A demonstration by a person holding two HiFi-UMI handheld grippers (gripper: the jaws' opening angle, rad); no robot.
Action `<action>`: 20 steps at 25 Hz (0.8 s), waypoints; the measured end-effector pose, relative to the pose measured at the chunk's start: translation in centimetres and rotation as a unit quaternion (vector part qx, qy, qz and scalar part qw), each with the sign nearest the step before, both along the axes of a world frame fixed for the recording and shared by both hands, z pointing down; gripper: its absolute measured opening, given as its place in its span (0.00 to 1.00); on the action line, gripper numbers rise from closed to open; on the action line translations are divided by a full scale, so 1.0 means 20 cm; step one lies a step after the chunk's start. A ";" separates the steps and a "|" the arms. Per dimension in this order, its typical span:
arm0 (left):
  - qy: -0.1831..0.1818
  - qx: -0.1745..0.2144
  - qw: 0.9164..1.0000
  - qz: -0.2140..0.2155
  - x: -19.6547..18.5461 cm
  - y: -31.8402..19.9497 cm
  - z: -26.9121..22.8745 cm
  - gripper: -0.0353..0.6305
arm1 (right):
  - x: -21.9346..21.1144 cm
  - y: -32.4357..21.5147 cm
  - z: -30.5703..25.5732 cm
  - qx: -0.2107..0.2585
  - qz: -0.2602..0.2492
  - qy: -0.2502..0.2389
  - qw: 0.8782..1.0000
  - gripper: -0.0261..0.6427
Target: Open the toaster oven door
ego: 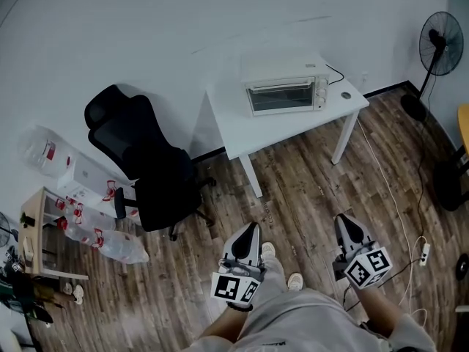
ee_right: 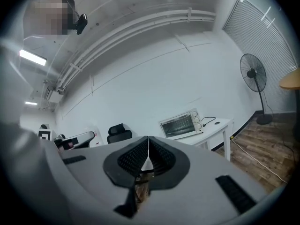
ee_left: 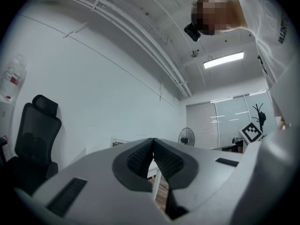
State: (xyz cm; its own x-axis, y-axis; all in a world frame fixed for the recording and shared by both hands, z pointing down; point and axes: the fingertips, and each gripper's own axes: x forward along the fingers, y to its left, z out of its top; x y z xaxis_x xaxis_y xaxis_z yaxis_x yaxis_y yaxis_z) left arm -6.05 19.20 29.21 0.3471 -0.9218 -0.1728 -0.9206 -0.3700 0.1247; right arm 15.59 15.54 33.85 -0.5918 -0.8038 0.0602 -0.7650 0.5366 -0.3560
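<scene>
While left gripper point(ego: 254, 228) and right gripper point(ego: 344, 219) jaws meet (empty) | toaster oven point(ego: 284, 88) well ahead

No whole word is legible.
- Shirt point(ee_left: 274, 46), 2 o'clock in left gripper view: dark capital lettering, curved and cut off, not readable with certainty.
- Left tool point(ego: 253, 227), marker cube point(ego: 236, 287): black-and-white square code patterns, no letters.
- Right tool point(ego: 346, 220), right marker cube point(ego: 368, 267): the same.
- Clear bags point(ego: 91, 222), 9 o'clock in head view: red labels, too small to read.
</scene>
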 end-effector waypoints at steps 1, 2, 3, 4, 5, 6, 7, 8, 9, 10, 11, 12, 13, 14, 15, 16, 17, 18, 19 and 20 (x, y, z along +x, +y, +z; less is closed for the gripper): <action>0.002 -0.001 1.000 0.002 -0.01 -0.04 0.01 0.07 | -0.01 -0.03 0.00 -0.001 0.001 0.003 1.000 0.06; 0.004 -0.001 1.000 0.004 -0.03 -0.08 0.01 0.07 | -0.03 -0.06 0.01 -0.002 0.002 0.005 1.000 0.06; 0.006 0.000 1.000 0.006 -0.04 -0.13 0.02 0.07 | -0.04 -0.10 0.01 -0.003 0.004 0.006 1.000 0.06; 0.008 0.001 1.000 0.009 -0.06 -0.17 0.02 0.07 | -0.06 -0.14 0.02 -0.004 0.007 0.007 1.000 0.06; 0.010 0.003 1.000 0.013 -0.07 -0.22 0.02 0.07 | -0.07 -0.18 0.02 -0.004 0.009 0.008 1.000 0.06; 0.012 0.005 1.000 0.016 -0.09 -0.27 0.02 0.07 | -0.09 -0.22 0.02 -0.004 0.011 0.009 1.000 0.06; 0.013 0.006 1.000 0.020 -0.10 -0.32 0.02 0.07 | -0.11 -0.26 0.01 -0.005 0.013 0.011 1.000 0.06; 0.014 0.007 1.000 0.025 -0.12 -0.37 0.01 0.07 | -0.13 -0.31 0.01 -0.005 0.016 0.012 1.000 0.06; 0.014 0.008 0.999 0.029 -0.14 -0.42 0.00 0.07 | -0.16 -0.36 0.00 -0.004 0.019 0.012 1.000 0.06; 0.014 0.009 0.999 0.034 -0.17 -0.48 0.00 0.07 | -0.19 -0.41 -0.01 -0.003 0.023 0.013 1.000 0.06; 0.012 0.010 0.999 0.039 -0.19 -0.53 -0.01 0.07 | -0.22 -0.46 -0.01 -0.001 0.026 0.013 1.000 0.06; 0.009 0.010 0.999 0.044 -0.22 -0.58 -0.01 0.07 | -0.25 -0.51 -0.02 0.002 0.028 0.014 1.000 0.06; 0.007 0.010 0.999 0.047 -0.24 -0.63 -0.01 0.07 | -0.28 -0.55 -0.03 0.003 0.031 0.016 0.999 0.06; 0.005 0.009 0.999 0.051 -0.27 -0.68 -0.01 0.07 | -0.31 -0.60 -0.03 0.003 0.033 0.016 0.999 0.06; 0.004 0.008 0.998 0.055 -0.30 -0.73 0.00 0.07 | -0.34 -0.65 -0.03 0.003 0.036 0.016 0.999 0.06; 0.004 0.008 0.998 0.058 -0.33 -0.78 0.00 0.07 | -0.36 -0.69 -0.03 0.004 0.038 0.017 0.999 0.06; 0.005 0.007 0.998 0.062 -0.35 -0.82 0.00 0.07 | -0.39 -0.73 -0.03 0.005 0.040 0.017 0.999 0.06; 0.007 0.007 0.998 0.065 -0.37 -0.86 0.01 0.07 | -0.41 -0.76 -0.03 0.005 0.043 0.018 0.999 0.06; 0.009 0.007 0.998 0.068 -0.39 -0.89 0.01 0.07 | -0.44 -0.79 -0.03 0.005 0.045 0.018 0.999 0.06; 0.011 0.008 0.997 0.071 -0.41 -0.93 0.02 0.07 | -0.47 -0.82 -0.03 0.005 0.047 0.018 0.999 0.06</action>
